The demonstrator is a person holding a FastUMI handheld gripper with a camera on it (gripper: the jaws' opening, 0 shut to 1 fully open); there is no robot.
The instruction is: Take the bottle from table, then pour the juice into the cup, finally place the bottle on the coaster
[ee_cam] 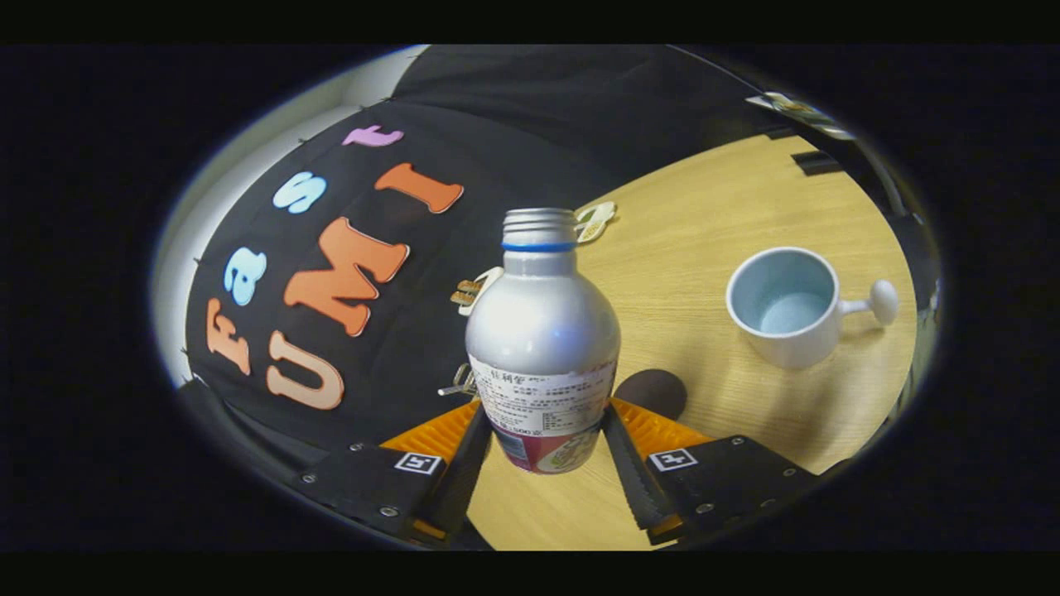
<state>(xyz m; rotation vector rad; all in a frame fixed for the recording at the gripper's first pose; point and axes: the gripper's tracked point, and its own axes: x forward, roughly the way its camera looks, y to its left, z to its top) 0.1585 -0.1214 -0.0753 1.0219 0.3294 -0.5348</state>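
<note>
Gripper view: fingers [545, 447] clamp the labelled lower body of a silver metal bottle [542, 331], uncapped, held above the wooden counter [704, 223]. Smooth, rigid, probably slippery; this low grip suits it. A pale cup [787, 306] stands well apart, a dark coaster [654, 391] just behind.

I look through one camera that sits on the gripper [542, 451], just behind its two fingers, and it faces forward along them. The fingers come in from the bottom of my view and press on both sides of the bottle [542, 348], which stands very near the lens. The camera is tilted, so the table [704, 215] slopes across my view and I look down on it from a low height. Beyond the fingers I see the cup [787, 306], and behind everything the booth wall [513, 124].
</note>
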